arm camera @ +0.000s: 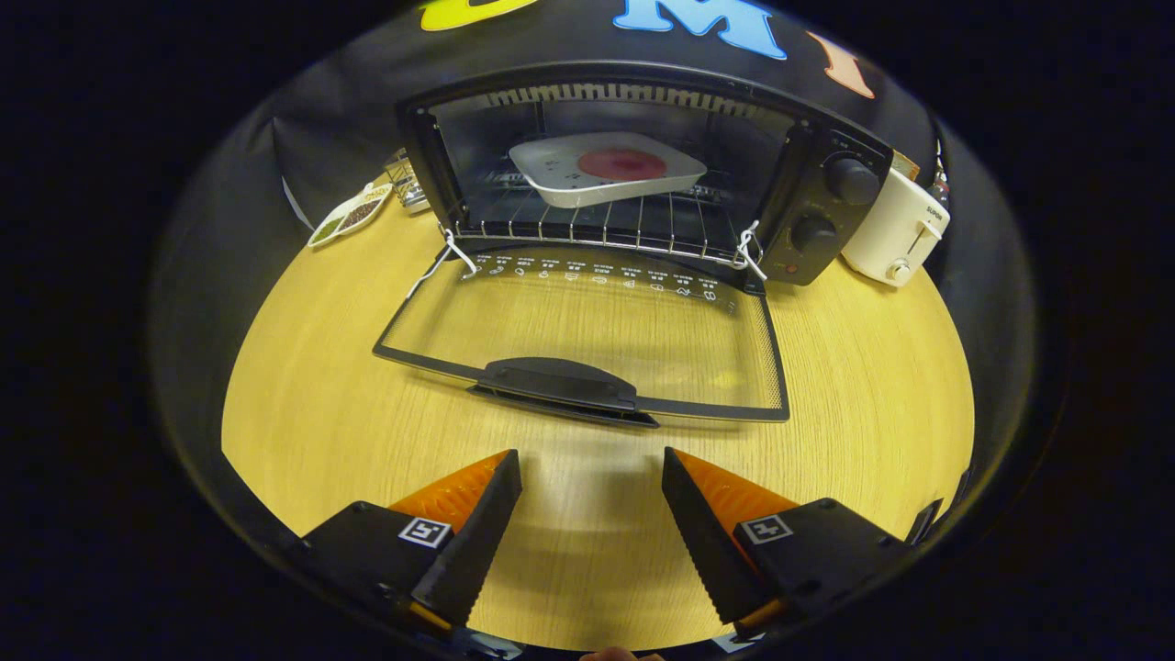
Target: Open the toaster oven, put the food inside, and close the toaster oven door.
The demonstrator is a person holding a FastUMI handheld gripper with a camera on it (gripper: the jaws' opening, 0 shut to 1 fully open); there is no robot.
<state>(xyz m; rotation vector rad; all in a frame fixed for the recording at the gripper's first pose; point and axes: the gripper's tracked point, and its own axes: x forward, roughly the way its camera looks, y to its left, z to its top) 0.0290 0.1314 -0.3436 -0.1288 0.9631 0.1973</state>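
- The gripper (592,514) is hovering low over the tabletop (863,386), its fingers spread wide and gripping nothing.
- At twelve o'clock the toaster oven (643,174) is standing open, its door (587,340) lying flat, handle (560,384) just ahead of the fingers, likely ready for closing.
- The food (621,164) is sitting in a white dish (606,174) on the rack.
- At two o'clock a white toaster (895,234) is showing writing too small to read.

— Where is the toaster oven (643,174)?
— At the back of the table. It is black. Its glass door (587,340) lies flat open.
— And the food?
— A white dish (606,170) with a red round thing (622,164) sits on the rack inside.
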